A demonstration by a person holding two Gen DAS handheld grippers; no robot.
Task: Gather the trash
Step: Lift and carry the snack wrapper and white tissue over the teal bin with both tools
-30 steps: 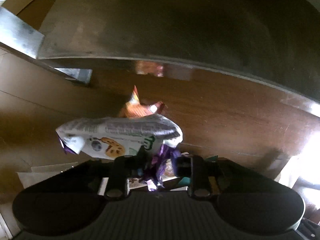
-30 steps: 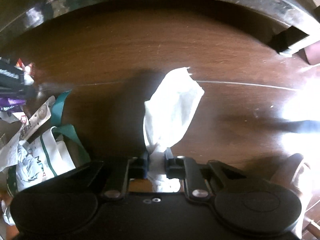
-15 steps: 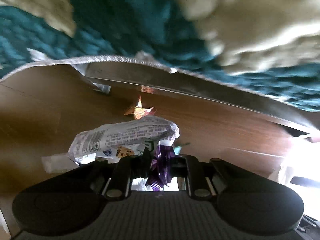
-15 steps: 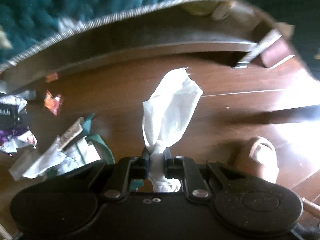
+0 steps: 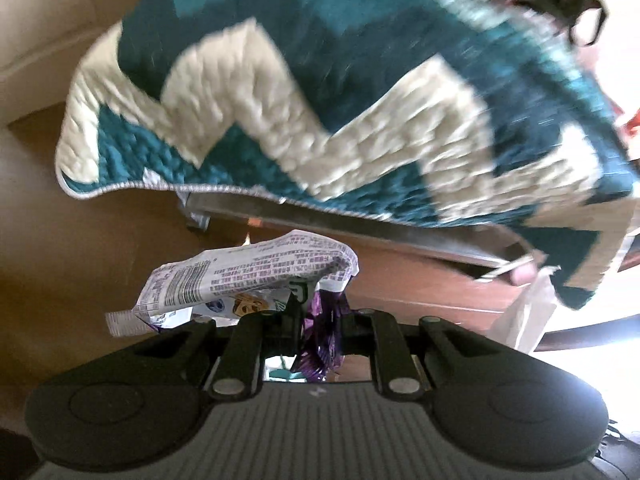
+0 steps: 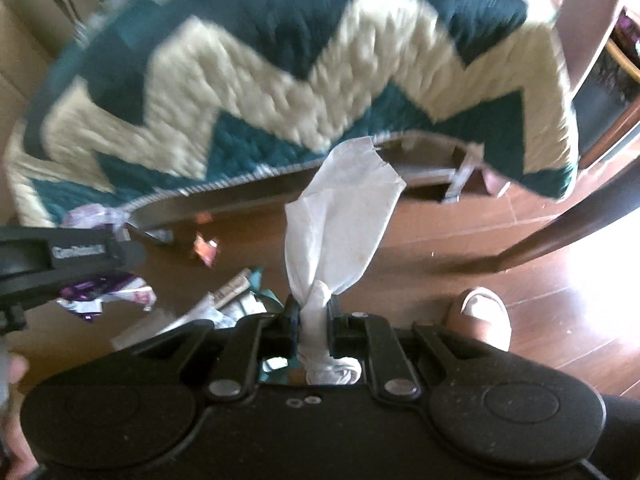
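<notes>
Left wrist view, grip: the left hand-held gripper [image 5: 320, 322] is pinching a bundle of snack wrappers [image 5: 248, 276]; its jaws have just been closing on that bundle and now sit nearly together.
Left wrist view, count: two pieces in the grip as far as I can tell, one white printed cookie packet and one crumpled purple foil wrapper [image 5: 322, 320] hanging between the fingers.
Left wrist view, surroundings: a teal-and-cream zigzag quilt [image 5: 320, 100] hangs over a low bed frame on the far side; the wooden floor [image 5: 80, 260] lies below. The wrappers are lifted clear of it.
Right wrist view, grip: the right hand-held gripper [image 6: 314, 322] is pressed tight on one white tissue [image 6: 340, 232], which stands up from the jaws, held clear of the floor.
Right wrist view, left on the floor: one orange wrapper [image 6: 206, 250] near the bed edge, and a heap of papers with a green-trimmed bag [image 6: 240, 300] at near left; the pieces in the heap are too jumbled to count.
Right wrist view, other: one shoe [image 6: 480, 316] at near right.
Progress: my judgement is partway. Both grippers are loaded but nothing is binned yet, no bin shows, and litter remains.
</notes>
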